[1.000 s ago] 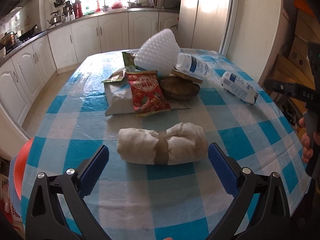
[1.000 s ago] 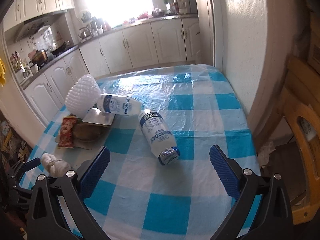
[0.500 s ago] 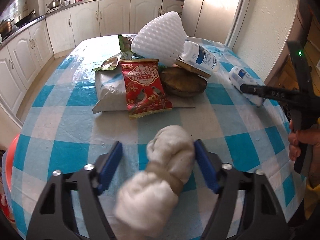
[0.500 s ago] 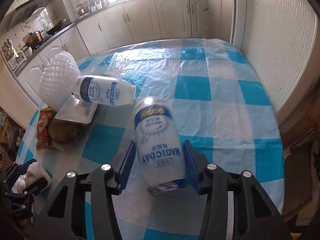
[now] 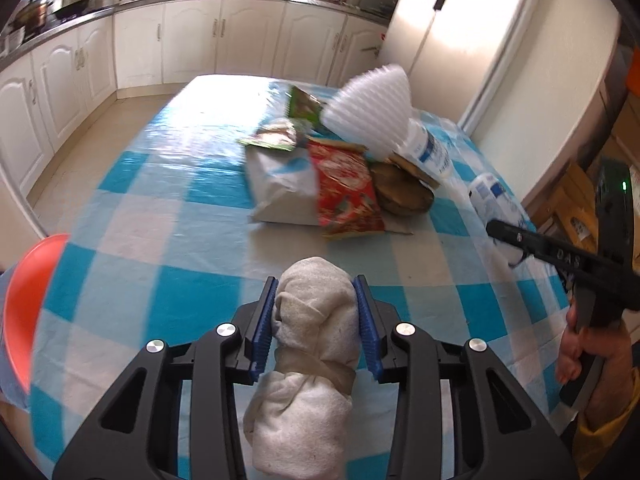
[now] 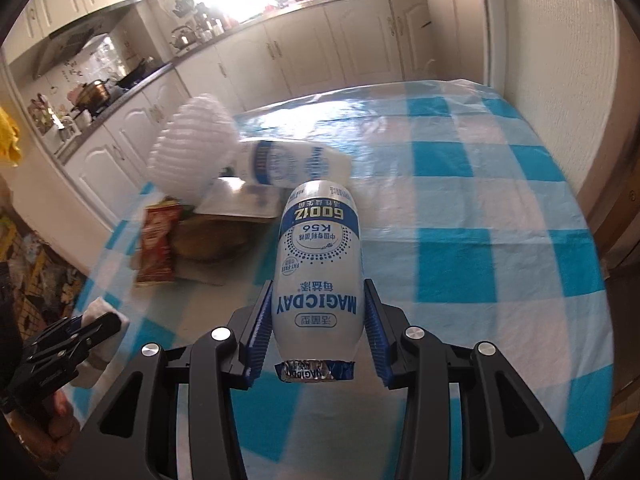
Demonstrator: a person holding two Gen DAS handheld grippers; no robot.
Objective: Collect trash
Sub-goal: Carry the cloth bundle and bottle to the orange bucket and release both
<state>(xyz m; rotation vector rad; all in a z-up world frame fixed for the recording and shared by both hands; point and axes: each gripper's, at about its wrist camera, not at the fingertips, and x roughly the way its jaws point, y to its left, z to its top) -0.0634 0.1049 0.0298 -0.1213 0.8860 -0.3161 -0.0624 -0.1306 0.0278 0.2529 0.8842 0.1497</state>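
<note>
My left gripper is shut on a knotted whitish rag bundle and holds it above the blue-checked table. My right gripper is shut on a white and blue MAGICDAY bottle, foil cap toward the camera, lifted off the table. Both show from the other side too: the right gripper with its bottle, and the left gripper. A trash pile remains mid-table: a red snack bag, a grey pouch, a white foam net, a second bottle.
A brown round item and green wrappers lie in the pile. An orange bin rim is at the table's left edge. White kitchen cabinets run behind, a wall at the right.
Both grippers closed from wide open. The left one took the rag bundle and lifted it; the right one took the bottle and lifted it off the table.
</note>
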